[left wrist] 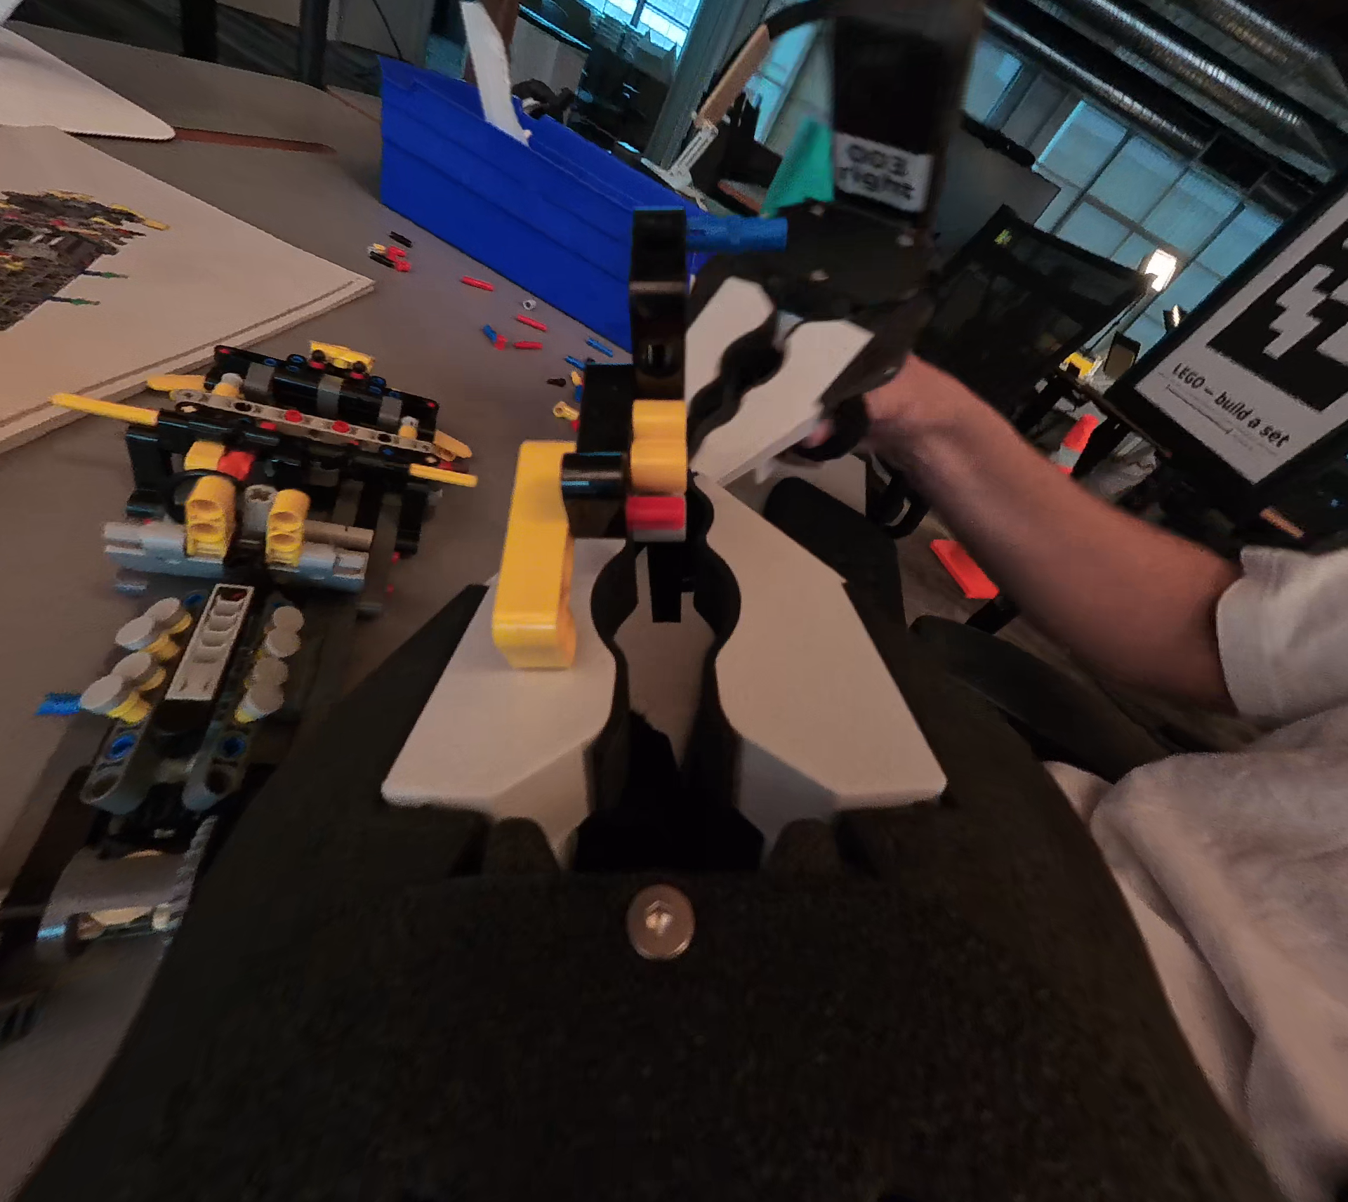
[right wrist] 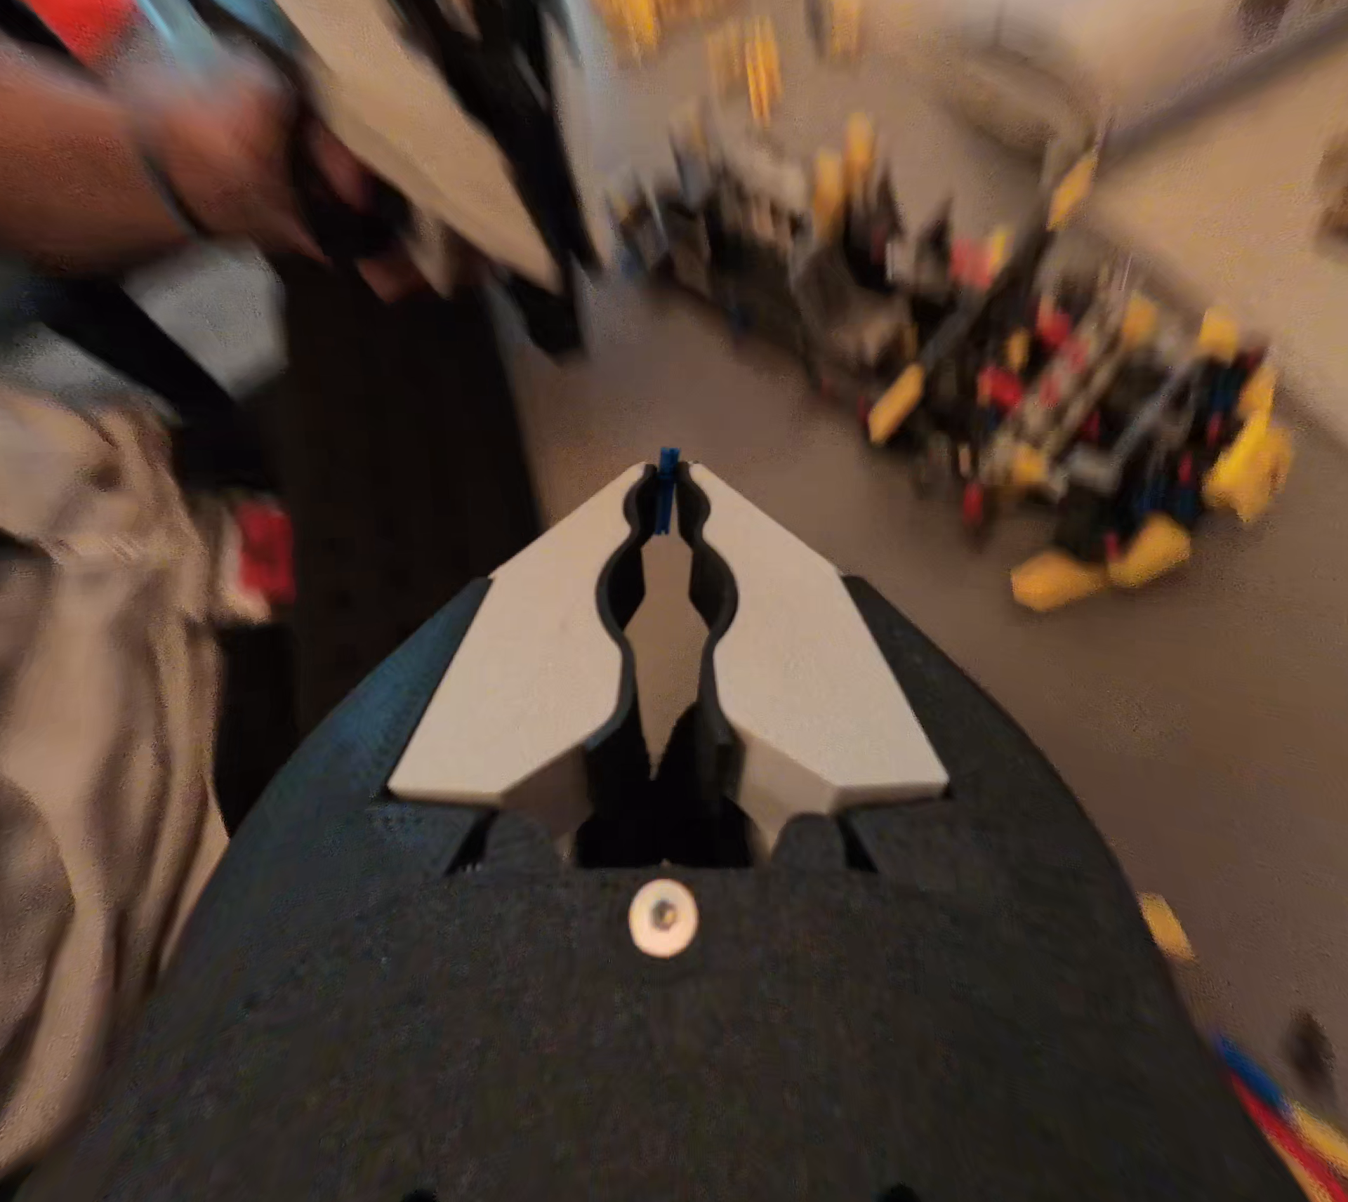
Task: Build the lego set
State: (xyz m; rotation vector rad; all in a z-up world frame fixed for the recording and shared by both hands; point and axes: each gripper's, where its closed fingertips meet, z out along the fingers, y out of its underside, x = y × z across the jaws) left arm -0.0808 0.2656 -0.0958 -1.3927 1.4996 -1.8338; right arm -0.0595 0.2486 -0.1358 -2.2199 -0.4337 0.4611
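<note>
Clamped in the left gripper [left wrist: 660,536] was a small black, yellow and red lego sub-assembly [left wrist: 634,437], held upright above the grey table [left wrist: 438,321]. Left of it on the table sat the partly built model [left wrist: 277,459], with the instruction booklet [left wrist: 146,292] beyond and loose pins [left wrist: 510,321] before a blue bin [left wrist: 510,197]. To the right, the right gripper [right wrist: 665,481] was nearly closed, pinching a blue pin [right wrist: 667,488]; its own view was badly blurred.
</note>
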